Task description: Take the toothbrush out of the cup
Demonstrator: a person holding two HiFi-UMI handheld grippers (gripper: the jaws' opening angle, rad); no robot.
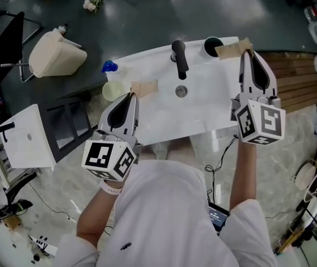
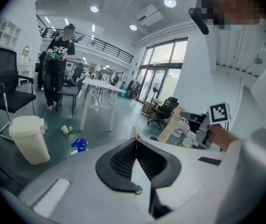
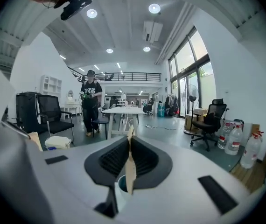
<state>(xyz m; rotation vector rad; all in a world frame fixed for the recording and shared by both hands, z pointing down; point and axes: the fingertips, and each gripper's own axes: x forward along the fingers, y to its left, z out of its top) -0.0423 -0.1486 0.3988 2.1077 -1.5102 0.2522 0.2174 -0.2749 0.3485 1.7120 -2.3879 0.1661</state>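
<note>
A white washbasin [image 1: 203,107] carries a pale green cup [image 1: 113,90] at its left and a dark cup [image 1: 213,45] at its back right. My left gripper [image 1: 132,95] is shut on a flat tan toothbrush [image 1: 145,87], held beside the green cup; only its thin tip [image 2: 134,131] shows between the jaws [image 2: 135,139]. My right gripper [image 1: 246,50] is shut on a second tan toothbrush [image 1: 232,49], held just right of the dark cup. In the right gripper view this toothbrush [image 3: 130,169] stands on edge between the jaws [image 3: 129,141], and a cup's rim [image 3: 120,186] shows below.
A black tap [image 1: 179,57] and a drain [image 1: 181,91] sit mid-basin. On the floor lie a beige bin [image 1: 55,53] and a blue object [image 1: 109,67]. A white cabinet [image 1: 28,138] stands left, wooden slats [image 1: 297,79] right. A person [image 2: 57,64] stands far off.
</note>
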